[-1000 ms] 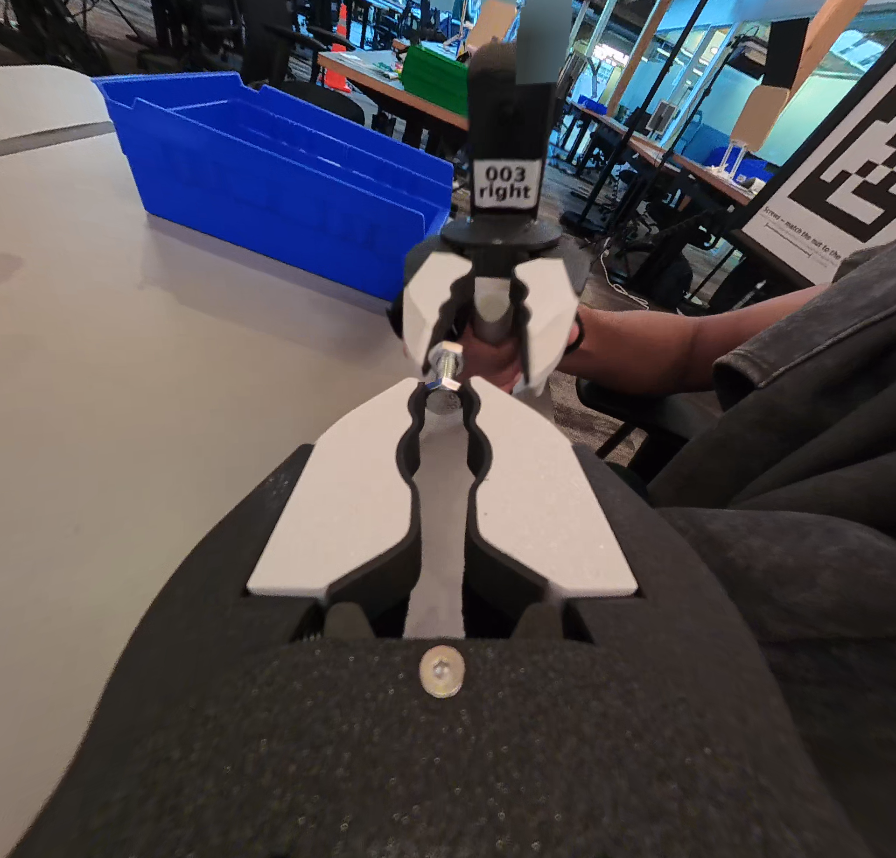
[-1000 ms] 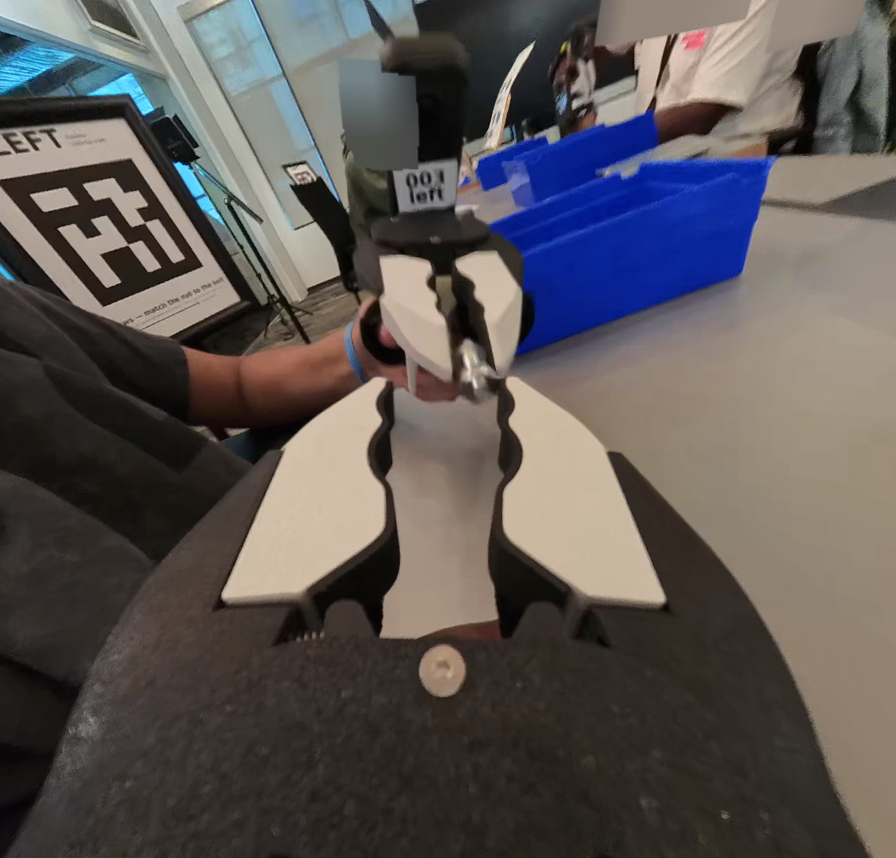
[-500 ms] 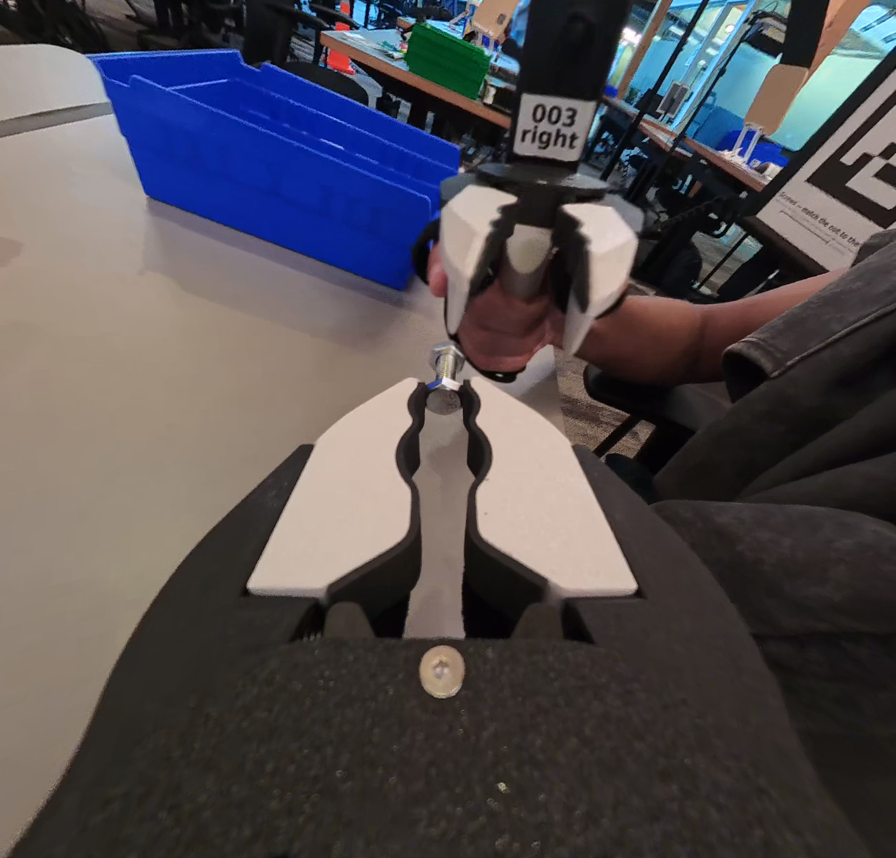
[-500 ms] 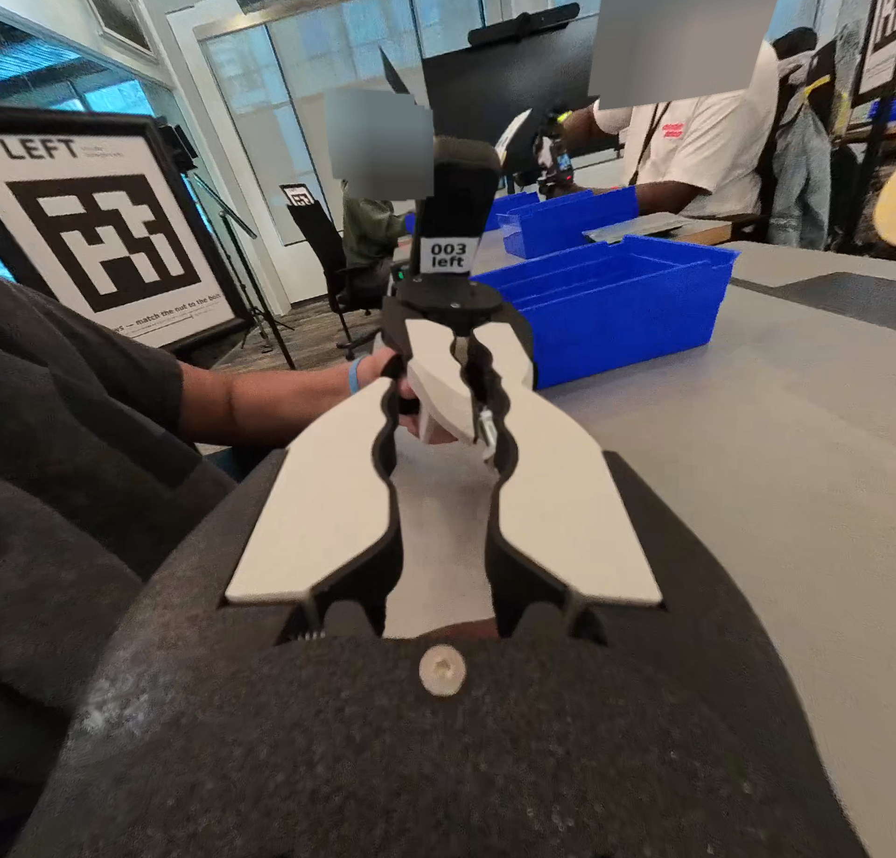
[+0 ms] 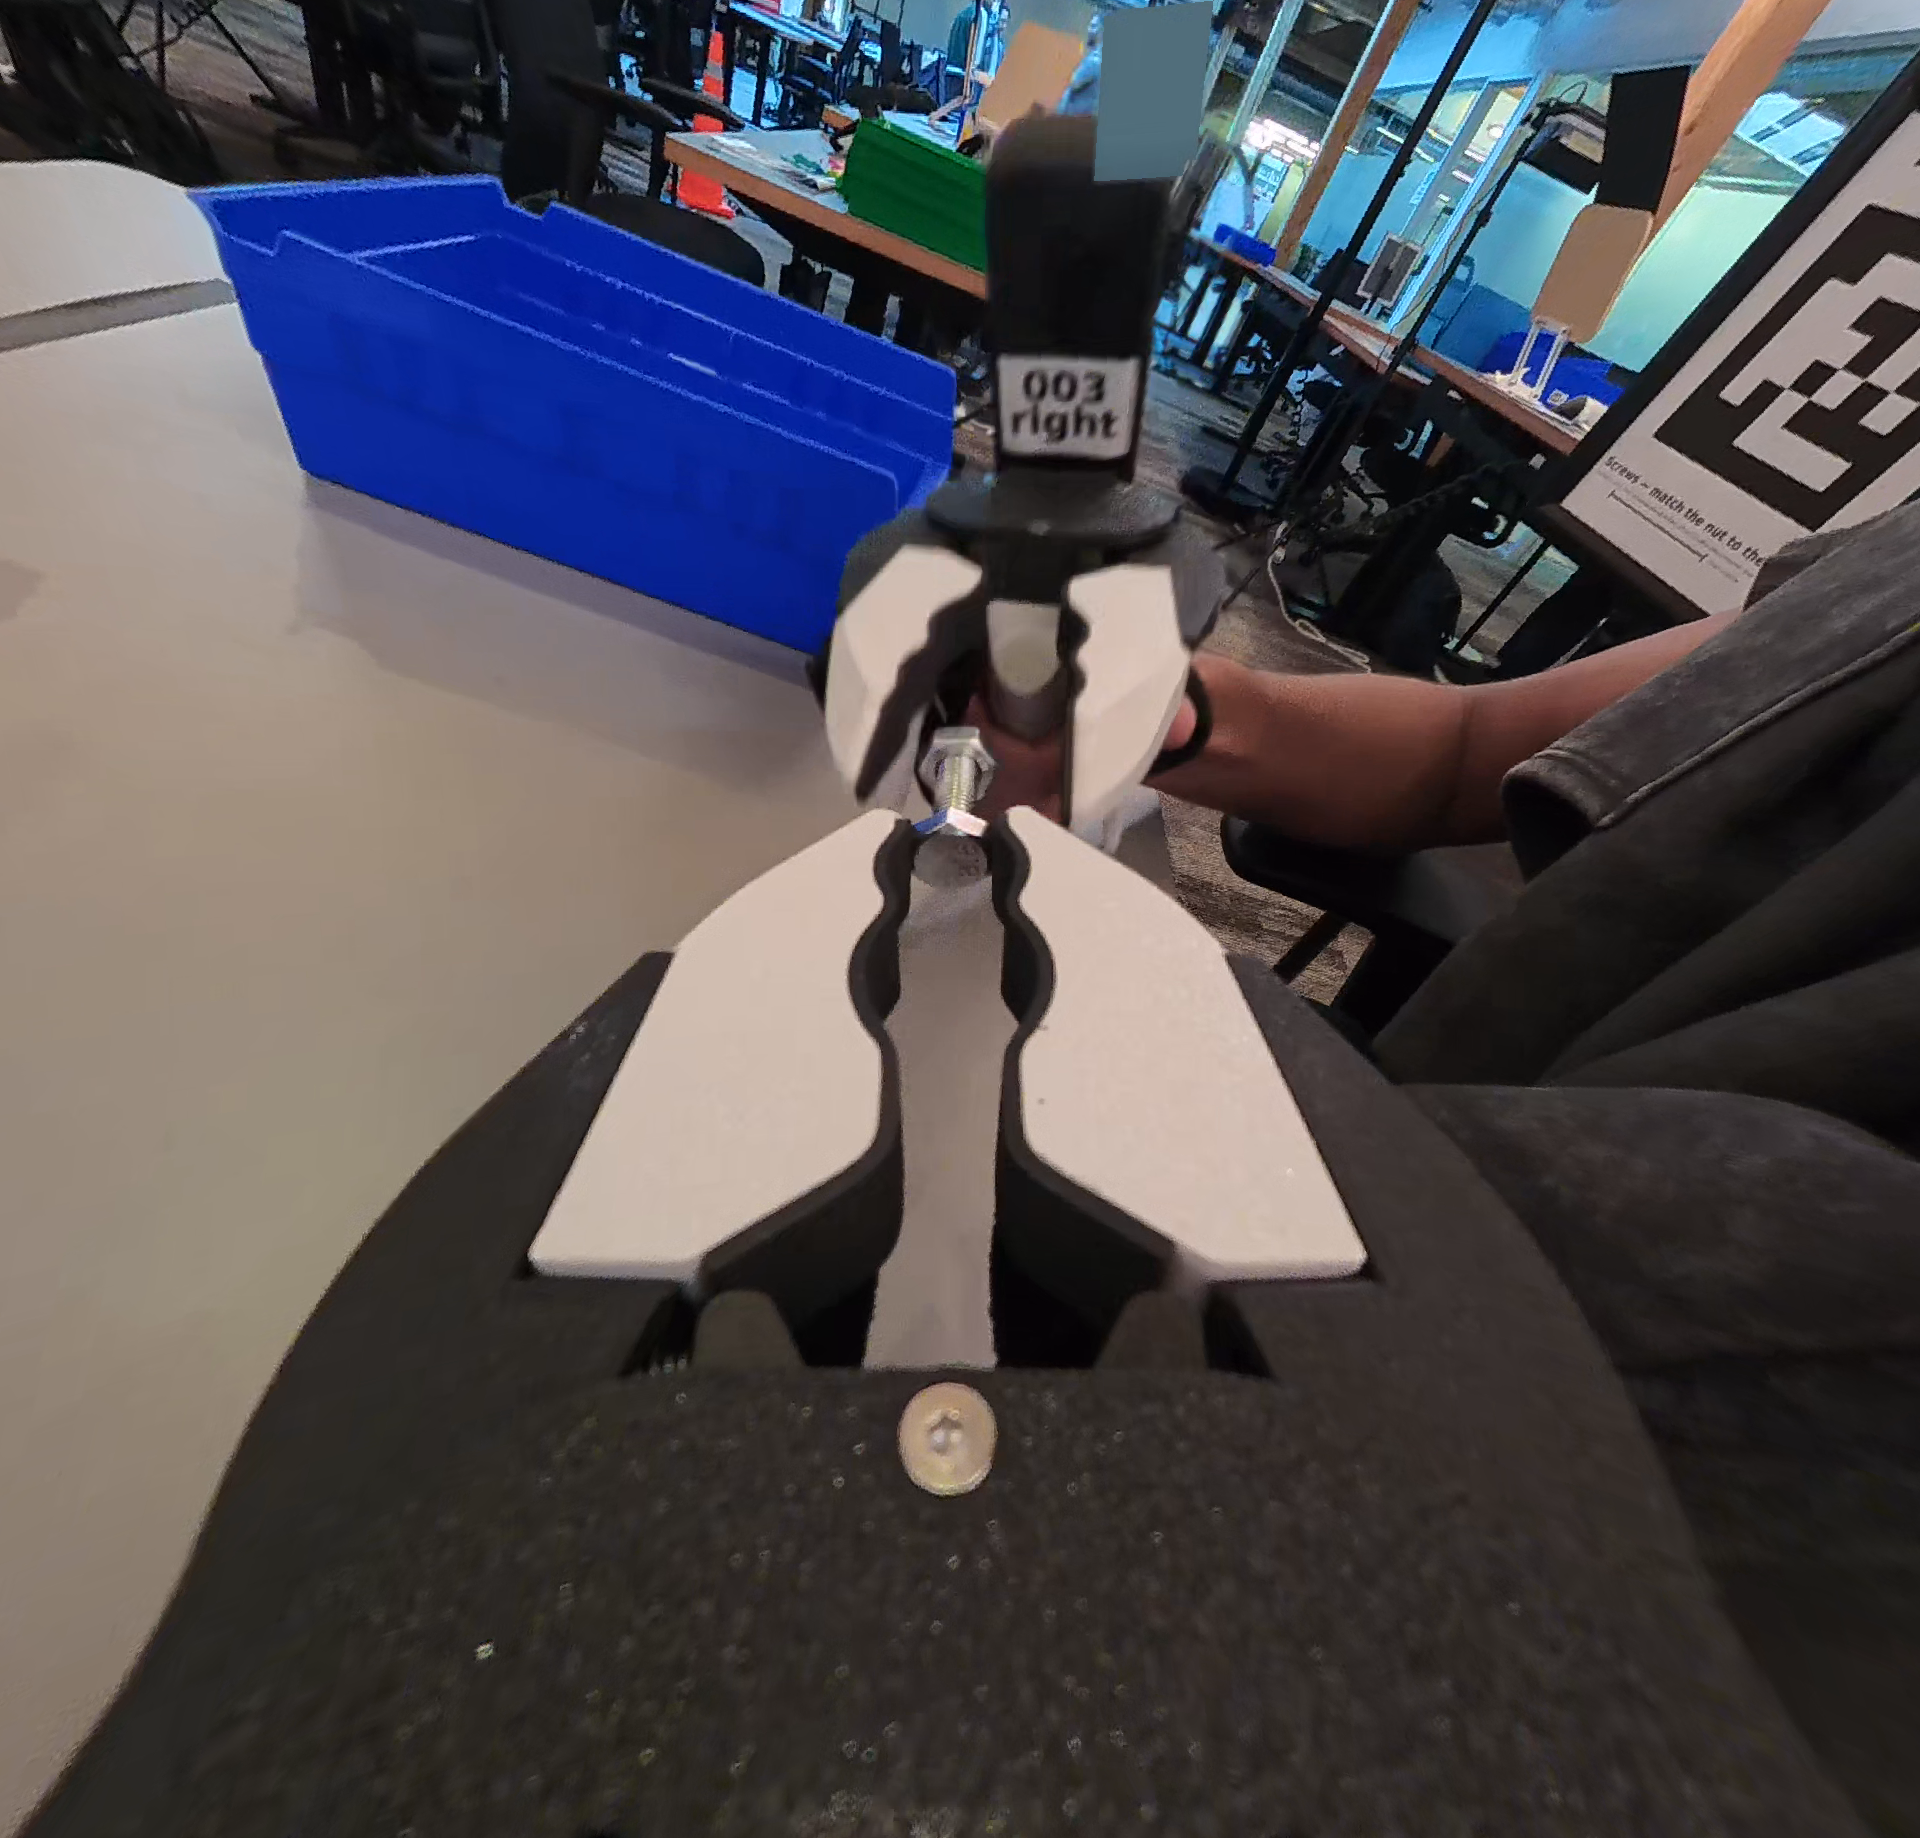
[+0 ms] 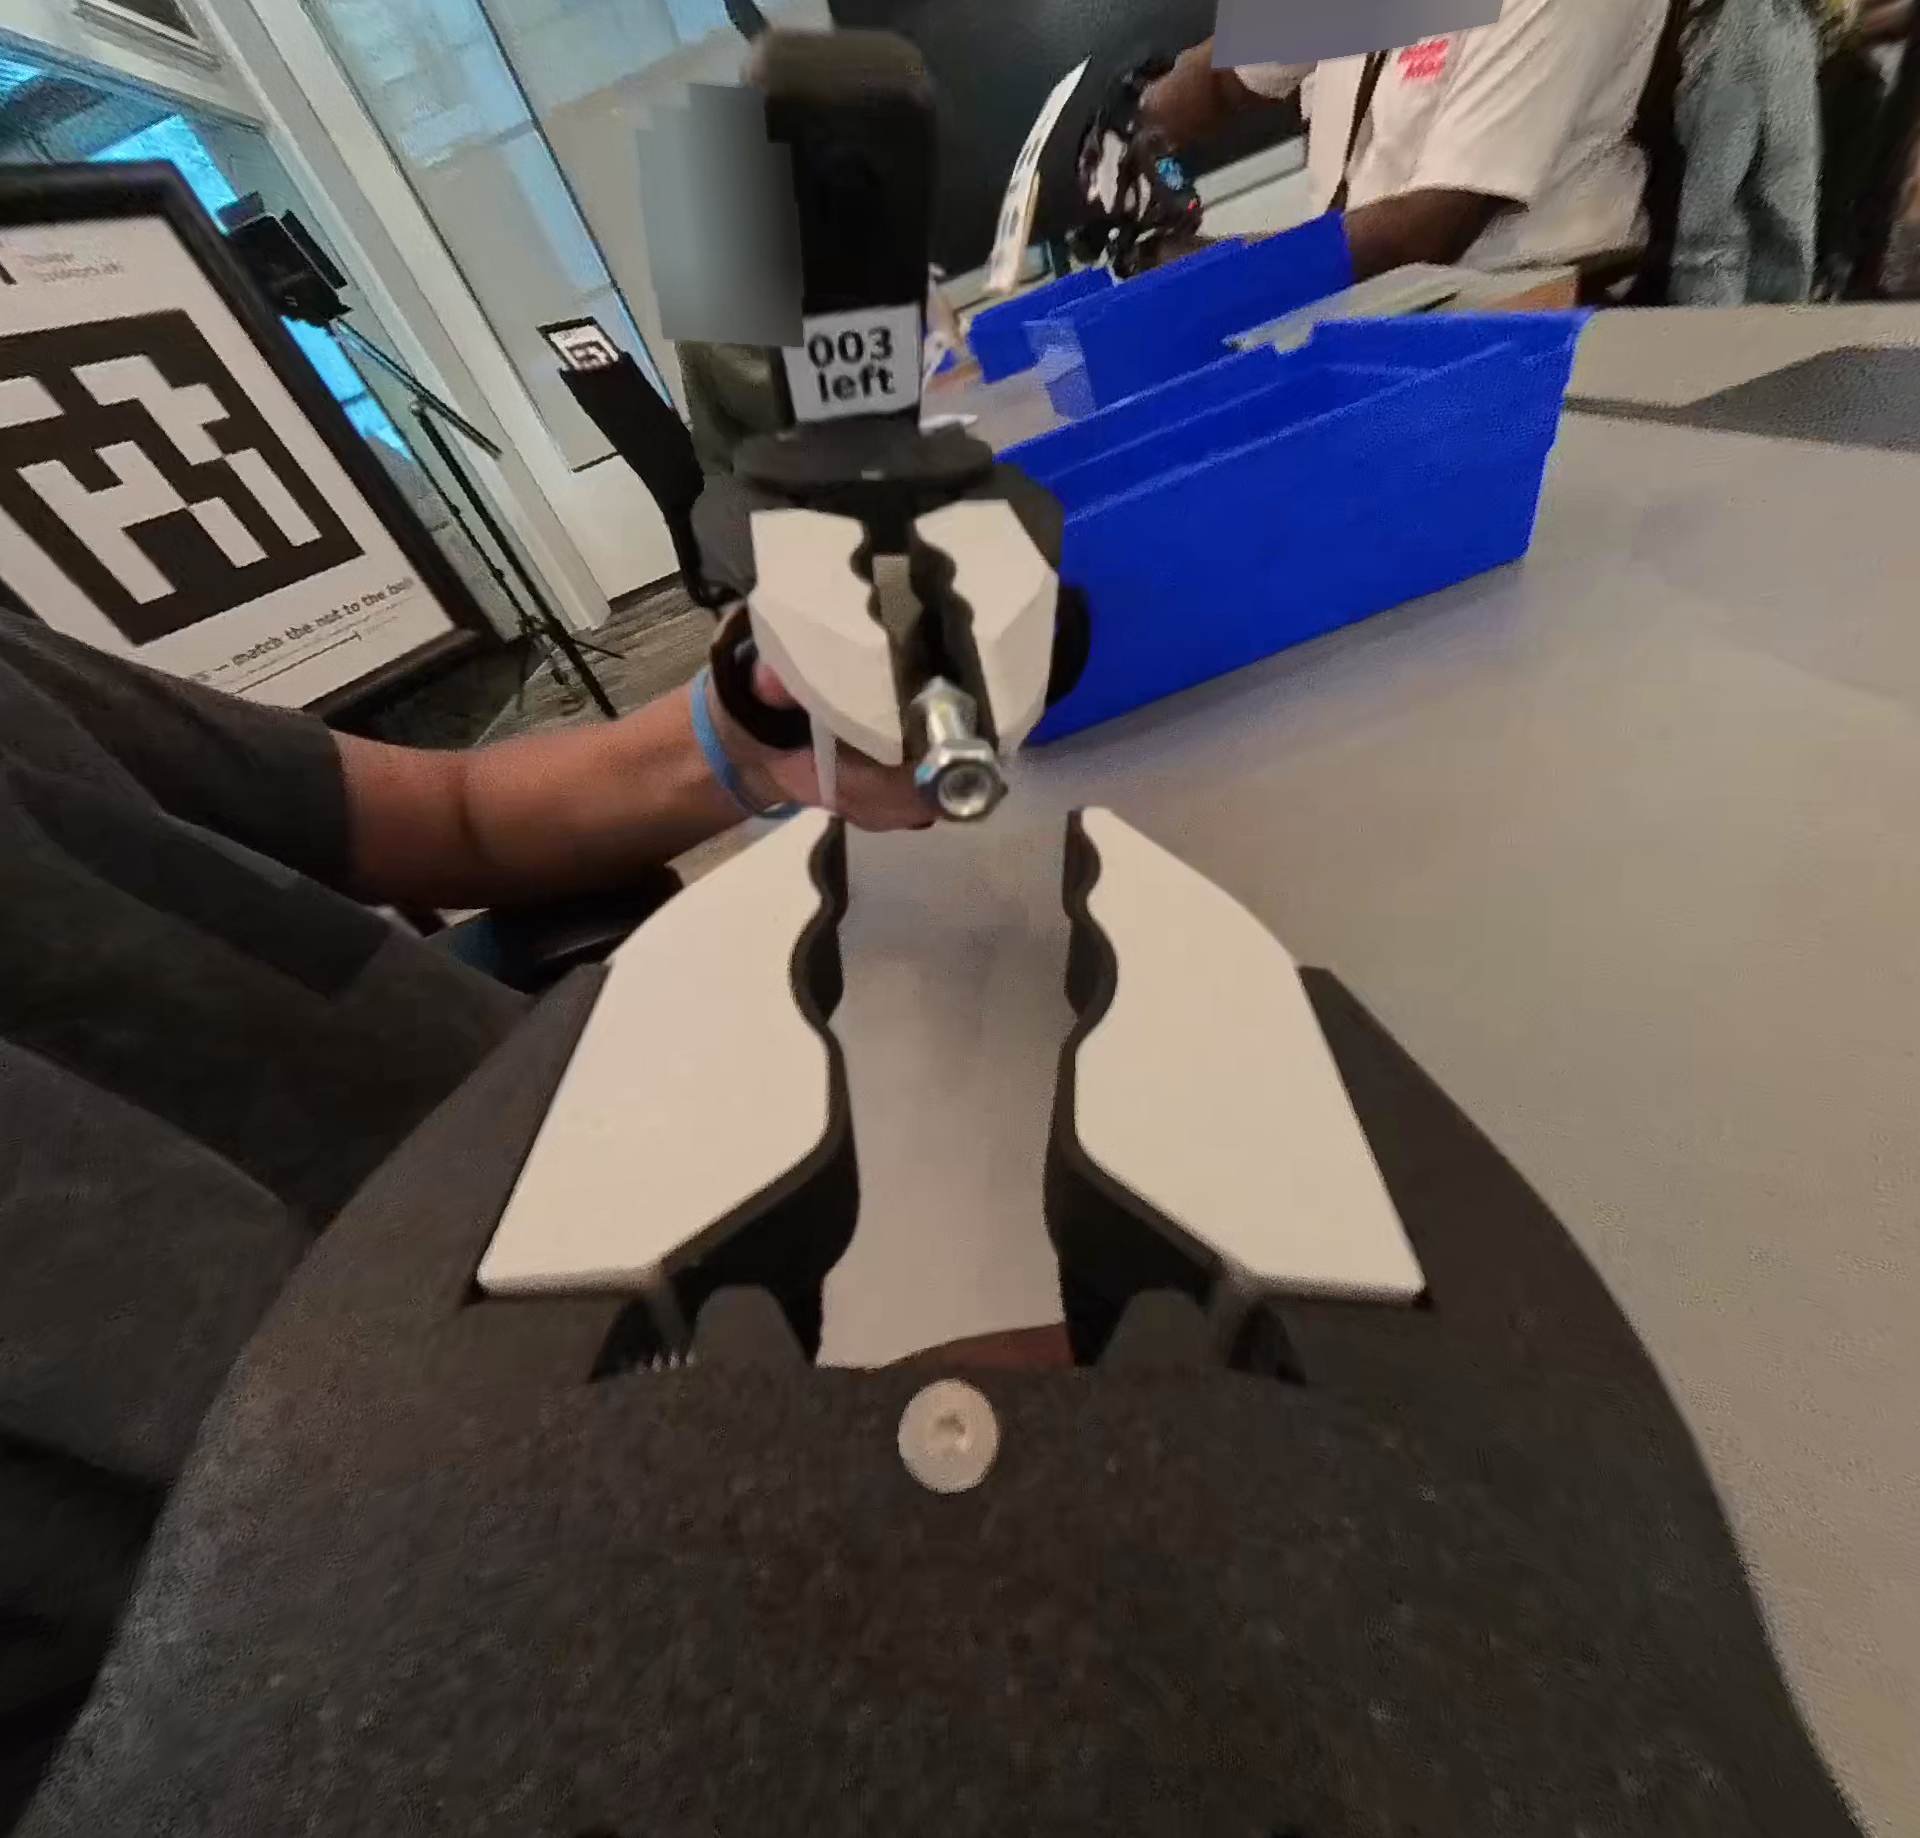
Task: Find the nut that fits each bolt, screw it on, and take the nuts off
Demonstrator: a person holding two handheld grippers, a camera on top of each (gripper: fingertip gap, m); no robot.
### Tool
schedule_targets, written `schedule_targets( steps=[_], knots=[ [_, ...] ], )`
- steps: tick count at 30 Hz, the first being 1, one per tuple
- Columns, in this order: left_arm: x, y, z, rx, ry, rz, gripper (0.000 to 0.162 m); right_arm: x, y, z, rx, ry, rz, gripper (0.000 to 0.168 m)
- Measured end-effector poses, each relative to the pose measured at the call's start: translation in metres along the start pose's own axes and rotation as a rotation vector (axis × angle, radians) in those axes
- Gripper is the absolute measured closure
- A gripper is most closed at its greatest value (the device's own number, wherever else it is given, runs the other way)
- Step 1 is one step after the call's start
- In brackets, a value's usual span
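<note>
My left gripper [image 5: 951, 832] is shut on the head of a silver bolt [image 5: 954, 789] and holds it above the grey table's edge. The bolt's shaft points forward with a hex nut [image 5: 958, 749] threaded near its far end. My right gripper [image 5: 1003, 739] faces it, open, with its fingers on either side of the nut's end, not gripping it. In the right wrist view, my right gripper [image 6: 956, 832] is open and empty. The nut [image 6: 958, 782] sits just beyond and slightly above its fingertips, on the bolt [image 6: 933, 713] held by the left gripper [image 6: 940, 718].
A blue plastic bin [image 5: 582, 406] stands on the grey table [image 5: 312, 853], and also shows in the right wrist view [image 6: 1299, 500]. Black-and-white marker boards [image 5: 1787, 406] [image 6: 156, 469] stand beside the seated person's dark-clothed lap. More blue bins and people are behind. Less than 4 cm separates the two grippers' tips.
The right gripper rose and tilted away from the bolt half a second ago, and has come back level with the nut, still open. The left gripper keeps holding the bolt.
</note>
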State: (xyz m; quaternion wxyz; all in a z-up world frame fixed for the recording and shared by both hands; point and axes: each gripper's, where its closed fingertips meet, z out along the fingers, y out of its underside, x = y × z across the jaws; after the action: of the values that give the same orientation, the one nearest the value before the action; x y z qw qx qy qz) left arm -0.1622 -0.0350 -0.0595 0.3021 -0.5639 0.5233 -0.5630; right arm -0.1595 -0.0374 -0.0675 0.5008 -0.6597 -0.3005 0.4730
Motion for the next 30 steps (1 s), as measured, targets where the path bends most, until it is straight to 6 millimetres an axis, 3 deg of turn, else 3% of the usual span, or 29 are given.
schedule_targets(
  steps=[2, 6, 11, 15, 18, 22, 27, 29, 30],
  knots=[
    [0.0, 0.001, 0.0, -0.009, -0.003, 0.007, 0.148, -0.008, 0.001, 0.004, -0.001, -0.045, 0.011, 0.128],
    [-0.005, 0.005, 0.001, -0.022, -0.02, -0.002, 0.148, -0.012, -0.027, -0.001, 0.065, -0.002, -0.084, 0.128],
    [-0.001, 0.0, -0.002, -0.002, 0.0, -0.006, 0.148, -0.003, -0.001, -0.002, 0.0, -0.023, 0.013, 0.128],
    [-0.005, 0.005, 0.0, -0.024, -0.015, -0.006, 0.148, -0.017, -0.021, 0.0, 0.058, -0.05, -0.06, 0.128],
    [-0.008, 0.005, -0.002, -0.018, -0.017, -0.018, 0.148, -0.012, -0.03, -0.009, 0.095, -0.032, -0.047, 0.13],
    [-0.002, 0.0, -0.003, -0.002, 0.001, -0.004, 0.148, 0.001, 0.001, -0.003, -0.004, -0.027, 0.065, 0.127],
    [-0.006, 0.005, -0.002, -0.023, -0.018, -0.007, 0.148, -0.02, -0.027, -0.003, 0.099, -0.117, 0.039, 0.127],
    [-0.007, 0.004, -0.004, -0.01, -0.011, -0.017, 0.148, -0.008, -0.033, -0.01, 0.137, -0.064, 0.065, 0.13],
    [-0.006, 0.002, -0.005, 0.001, -0.006, -0.021, 0.148, -0.001, -0.026, -0.011, 0.111, -0.036, 0.08, 0.13]
  ],
)
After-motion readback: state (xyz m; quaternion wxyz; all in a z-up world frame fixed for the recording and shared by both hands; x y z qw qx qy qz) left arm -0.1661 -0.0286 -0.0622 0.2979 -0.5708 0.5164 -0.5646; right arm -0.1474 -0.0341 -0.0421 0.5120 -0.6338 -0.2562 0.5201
